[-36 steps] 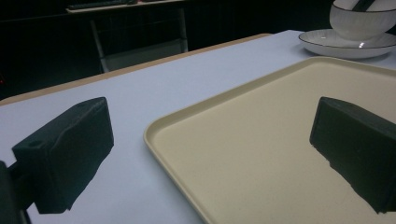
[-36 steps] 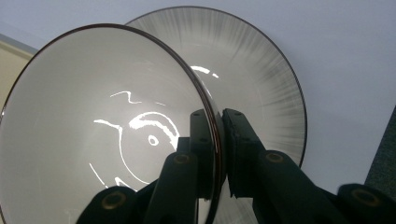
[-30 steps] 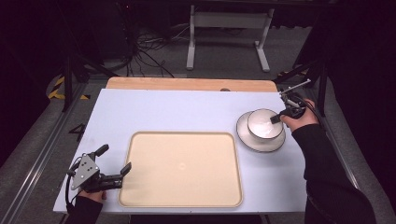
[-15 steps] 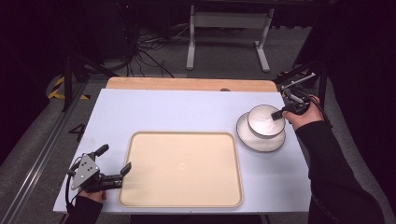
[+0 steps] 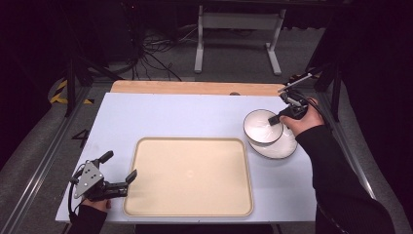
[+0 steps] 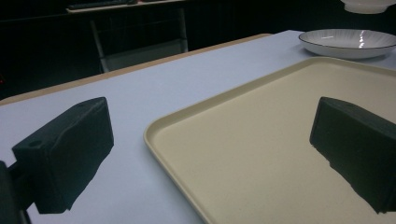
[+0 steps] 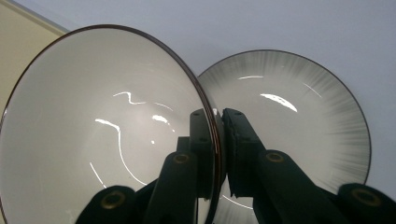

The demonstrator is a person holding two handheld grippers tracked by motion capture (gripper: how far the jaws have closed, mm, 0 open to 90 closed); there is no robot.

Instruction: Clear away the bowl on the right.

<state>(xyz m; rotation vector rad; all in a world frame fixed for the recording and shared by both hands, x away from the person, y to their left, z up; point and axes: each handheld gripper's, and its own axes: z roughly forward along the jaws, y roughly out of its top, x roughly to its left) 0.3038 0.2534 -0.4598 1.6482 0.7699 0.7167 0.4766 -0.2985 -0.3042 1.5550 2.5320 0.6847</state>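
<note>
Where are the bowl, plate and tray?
bowl (image 5: pixel 262 126): high view, inside, held by right gripper (image 5: pixel 275 118).
plate (image 5: pixel 285 147): high view, bare part right of the bowl.
tray (image 5: pixel 187 175): high view, flat middle.

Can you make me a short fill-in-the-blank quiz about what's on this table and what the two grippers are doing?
1. The right gripper is shut on the rim of the ____.
2. The bowl hangs just above a white ____.
3. The left gripper, by the beige tray, has its jaws ____.
4. The tray holds ____.

Missing words: bowl; plate; open; nothing
</note>
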